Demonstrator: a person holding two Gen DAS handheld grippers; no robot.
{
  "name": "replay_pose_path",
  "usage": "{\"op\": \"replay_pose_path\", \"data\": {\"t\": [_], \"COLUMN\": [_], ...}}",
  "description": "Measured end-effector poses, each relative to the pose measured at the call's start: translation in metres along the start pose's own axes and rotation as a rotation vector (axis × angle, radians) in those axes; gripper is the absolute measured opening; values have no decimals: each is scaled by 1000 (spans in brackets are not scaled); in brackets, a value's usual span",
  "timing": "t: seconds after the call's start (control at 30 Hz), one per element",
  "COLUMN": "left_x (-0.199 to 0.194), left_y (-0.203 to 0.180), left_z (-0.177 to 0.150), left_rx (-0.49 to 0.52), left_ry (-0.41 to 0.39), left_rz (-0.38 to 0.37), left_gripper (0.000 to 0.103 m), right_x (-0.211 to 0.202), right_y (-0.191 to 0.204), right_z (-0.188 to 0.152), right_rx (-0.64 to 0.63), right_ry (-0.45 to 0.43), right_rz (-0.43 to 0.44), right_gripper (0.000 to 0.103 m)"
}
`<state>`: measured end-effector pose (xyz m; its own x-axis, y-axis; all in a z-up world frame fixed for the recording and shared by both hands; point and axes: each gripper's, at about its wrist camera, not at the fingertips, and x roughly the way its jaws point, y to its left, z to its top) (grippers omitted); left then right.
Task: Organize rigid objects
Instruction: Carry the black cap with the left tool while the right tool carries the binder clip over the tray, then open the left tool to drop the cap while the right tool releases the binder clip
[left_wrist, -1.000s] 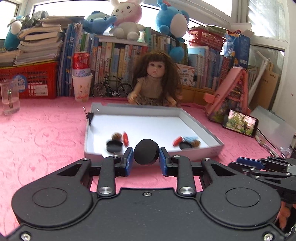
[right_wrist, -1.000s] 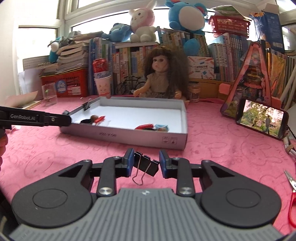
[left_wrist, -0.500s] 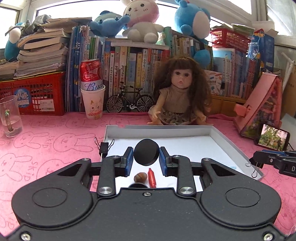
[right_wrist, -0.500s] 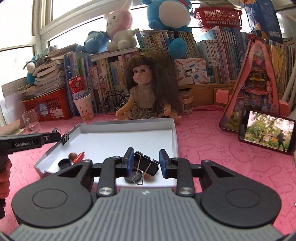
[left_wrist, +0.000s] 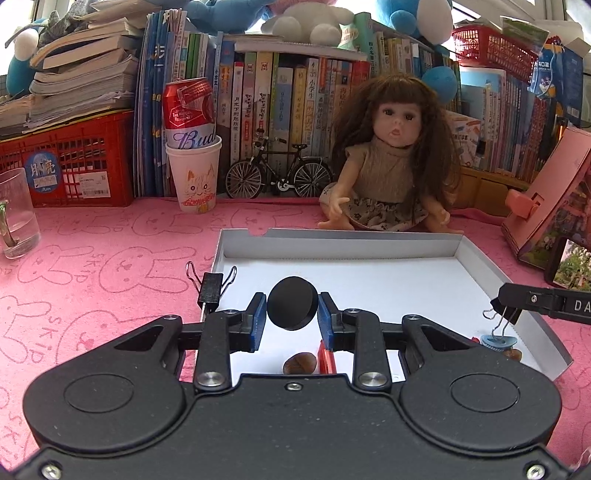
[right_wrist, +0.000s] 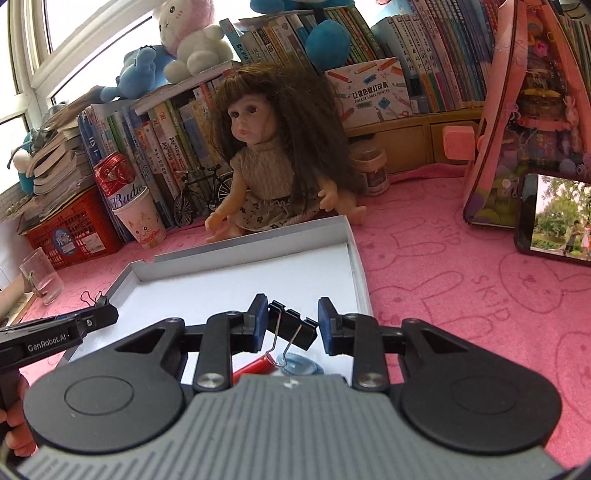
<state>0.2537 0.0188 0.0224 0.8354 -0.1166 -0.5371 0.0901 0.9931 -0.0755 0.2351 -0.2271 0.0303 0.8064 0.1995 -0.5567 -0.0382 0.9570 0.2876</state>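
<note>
Left gripper (left_wrist: 291, 319) over the near part of the white tray (left_wrist: 476, 258), blue pads clamped on a black disc (left_wrist: 292, 308); the disc stands on edge squarely between the fingertips, flat face toward the camera, rim touching both pads, held clear above the tray floor. Below it at 6 o'clock, on the tray floor, a brown nut-like piece (left_wrist: 300, 363) and just beside it at 3 o'clock a red piece (left_wrist: 325, 360), partly hidden by the finger. A black binder clip (left_wrist: 210, 290) is clipped onto the tray's left wall at 9 o'clock from the disc, wire handles splayed. Right gripper (right_wrist: 291, 323) over the tray's near right corner, fingers apart; a second binder clip (right_wrist: 293, 325) sits between the pads, tilted, its left end against the left pad, a visible gap at the right pad. Cannot tell whether the pads have any hold on it. Its wire handles hang down toward a pale blue round piece (right_wrist: 301, 365) at 6 o'clock, with another red piece (right_wrist: 253, 367) at 7 o'clock. In the left wrist view the same clip hangs off the right gripper's tip at 3 o'clock, above the blue piece. Doll (left_wrist: 395, 155) seated behind the tray at 12 o'clock; pink cloth (left_wrist: 103, 266) under all.
</note>
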Motion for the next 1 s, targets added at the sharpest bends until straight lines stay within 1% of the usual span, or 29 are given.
{"op": "replay_pose_path", "data": {"t": [0.27, 0.53, 0.63, 0.8, 0.93, 1.0], "left_x": [7, 12, 13, 13, 11, 10], "left_y": [-4, -5, -5, -5, -6, -6], "left_z": [-3, -5, -7, -8, -10, -11], "left_rx": [18, 21, 21, 22, 25, 27], "left_ry": [24, 47, 56, 60, 60, 60], "left_rz": [9, 11, 8, 5, 7, 8], "left_gripper": [28, 28, 28, 29, 37, 39], "right_x": [15, 15, 15, 14, 14, 14], "right_y": [1, 1, 0, 0, -1, -1], "right_z": [1, 0, -1, -2, -4, -6], "right_rx": [15, 14, 17, 17, 10, 4], "right_ry": [22, 23, 24, 28, 41, 46], "right_rz": [-21, -21, -20, -20, -24, -28], "right_gripper": [34, 35, 37, 38, 37, 37]}}
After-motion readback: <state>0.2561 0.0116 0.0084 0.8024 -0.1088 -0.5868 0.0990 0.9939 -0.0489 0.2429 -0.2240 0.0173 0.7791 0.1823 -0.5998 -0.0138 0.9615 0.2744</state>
